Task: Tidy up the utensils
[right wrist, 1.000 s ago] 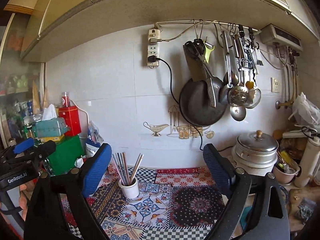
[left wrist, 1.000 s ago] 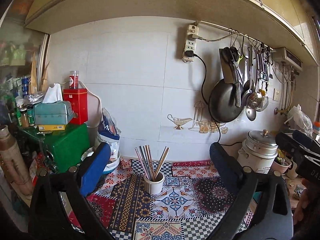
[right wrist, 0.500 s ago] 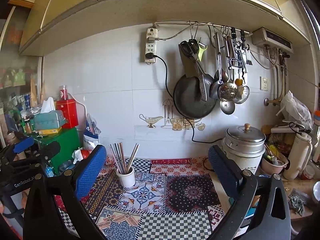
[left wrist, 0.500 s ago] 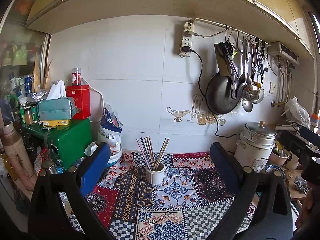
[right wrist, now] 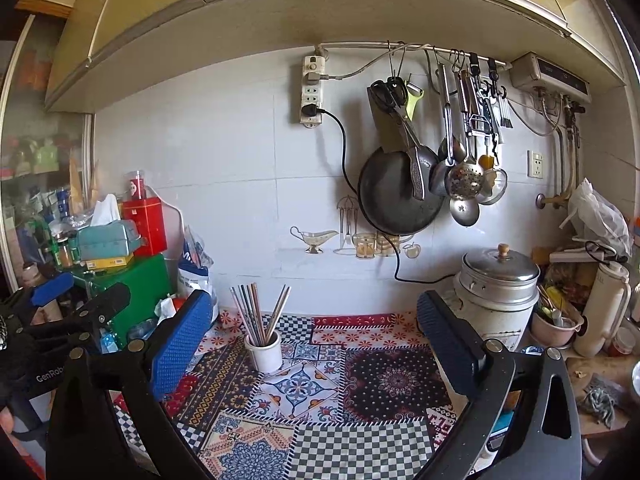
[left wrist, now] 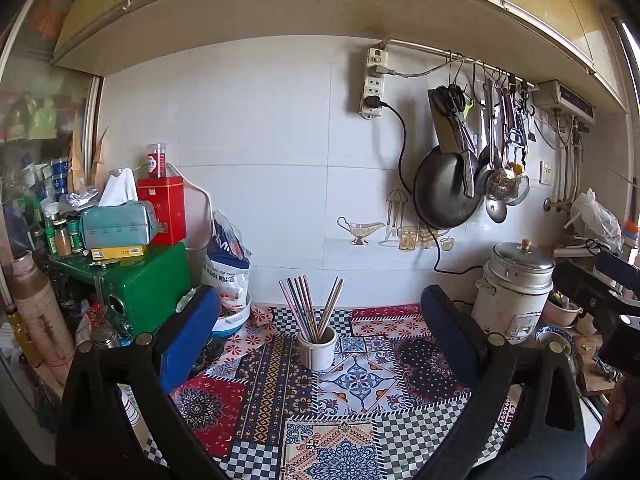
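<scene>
Holding: we've got both grippers up over the table (left wrist: pixel 280 400), nothing in either.
Left gripper (left wrist: pixel 320 320): jaws spread wide, empty.
Right gripper (right wrist: pixel 314 320): jaws spread wide, empty too.
Chopsticks (left wrist: pixel 310 304): standing in white cup (left wrist: pixel 317 348), frame ctr in left view, left of ctr in right view.
Cup: on patterned cloth (right wrist: pixel 360 400), btwn the jaws, well ahead of them.
Hanging utensils (right wrist: pixel 464 152): on wall rail, upper right w/ black pan (right wrist: pixel 394 196).

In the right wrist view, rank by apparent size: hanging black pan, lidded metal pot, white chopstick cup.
1. Hanging black pan and lidded metal pot: look alike, too close to rank.
2. White chopstick cup, clearly smallest.
</scene>
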Action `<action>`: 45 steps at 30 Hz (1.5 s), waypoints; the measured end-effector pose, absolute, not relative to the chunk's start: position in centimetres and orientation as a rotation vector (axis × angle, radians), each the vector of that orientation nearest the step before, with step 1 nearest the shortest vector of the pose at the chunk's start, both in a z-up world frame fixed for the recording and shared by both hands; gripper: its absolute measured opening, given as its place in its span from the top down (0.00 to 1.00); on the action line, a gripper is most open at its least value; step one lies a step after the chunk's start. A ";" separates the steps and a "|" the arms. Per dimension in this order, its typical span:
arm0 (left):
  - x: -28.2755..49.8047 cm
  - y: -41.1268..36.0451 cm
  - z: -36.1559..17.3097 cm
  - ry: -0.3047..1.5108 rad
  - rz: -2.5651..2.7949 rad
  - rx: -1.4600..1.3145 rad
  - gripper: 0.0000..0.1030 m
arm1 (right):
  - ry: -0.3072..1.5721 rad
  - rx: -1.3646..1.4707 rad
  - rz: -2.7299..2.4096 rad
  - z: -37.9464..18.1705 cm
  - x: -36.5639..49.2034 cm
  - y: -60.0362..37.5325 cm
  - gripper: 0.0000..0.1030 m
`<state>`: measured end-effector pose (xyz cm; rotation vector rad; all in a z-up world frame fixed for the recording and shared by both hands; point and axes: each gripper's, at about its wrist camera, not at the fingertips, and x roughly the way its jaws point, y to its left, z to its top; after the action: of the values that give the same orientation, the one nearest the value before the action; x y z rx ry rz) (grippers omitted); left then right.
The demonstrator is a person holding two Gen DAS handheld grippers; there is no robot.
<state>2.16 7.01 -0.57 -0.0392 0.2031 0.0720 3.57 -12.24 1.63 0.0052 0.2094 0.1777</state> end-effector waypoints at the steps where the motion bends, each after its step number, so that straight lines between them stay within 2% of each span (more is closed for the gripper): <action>1: 2.2 7.0 -0.6 0.203 0.072 -0.040 0.02 | 0.209 0.005 0.179 1.6 3.6 -12.2 0.02; 45: 2.0 6.2 -0.2 0.187 0.038 -0.036 0.01 | 0.217 -0.006 0.172 1.7 3.6 -11.6 0.01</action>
<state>2.04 6.16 -0.16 -0.0356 0.1875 0.0380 3.57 -11.63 1.71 -0.0062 0.2173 0.1722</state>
